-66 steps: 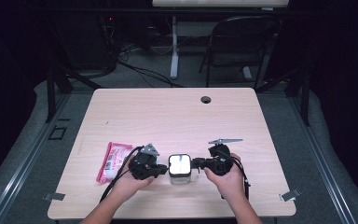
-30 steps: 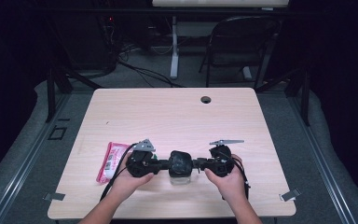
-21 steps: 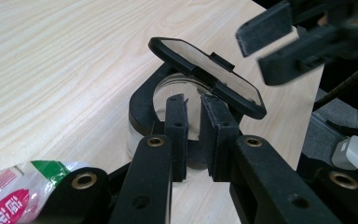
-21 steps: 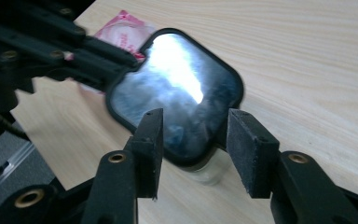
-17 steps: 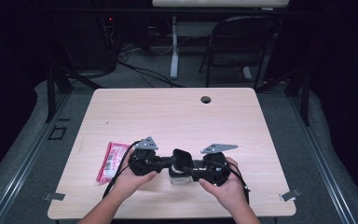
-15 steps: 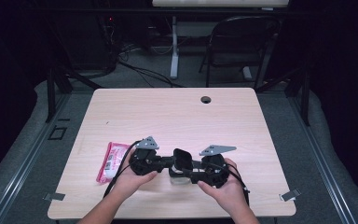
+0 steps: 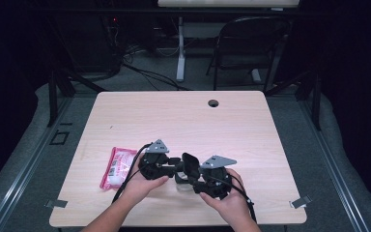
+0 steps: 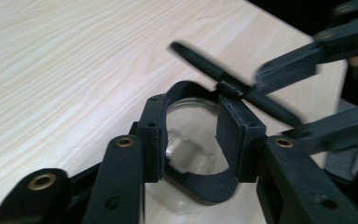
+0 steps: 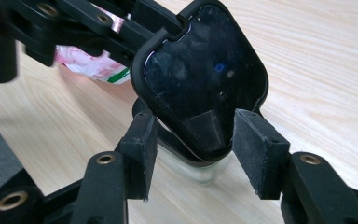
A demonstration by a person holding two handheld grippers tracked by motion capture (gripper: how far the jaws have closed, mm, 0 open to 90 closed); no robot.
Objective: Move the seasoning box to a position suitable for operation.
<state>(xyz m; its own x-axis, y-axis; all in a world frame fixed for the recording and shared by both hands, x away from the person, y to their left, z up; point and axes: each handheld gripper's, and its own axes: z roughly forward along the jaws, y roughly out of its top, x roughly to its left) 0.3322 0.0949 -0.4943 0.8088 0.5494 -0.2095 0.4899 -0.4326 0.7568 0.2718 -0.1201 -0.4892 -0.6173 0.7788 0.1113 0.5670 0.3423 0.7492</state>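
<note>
Lid (image 7: 190, 165) now tilted open above jar (image 8: 191, 140); pink packet (image 7: 117, 167) lies beside.

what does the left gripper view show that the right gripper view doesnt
The left gripper view looks down into the clear jar's open mouth inside its black collar, with the lid seen edge-on and tilted up. The right gripper view instead faces the lid's broad dark side, which hides the mouth, and has the pink packet lying on the wood behind it. Both share the jar, its raised lid and the light wood table.
</note>
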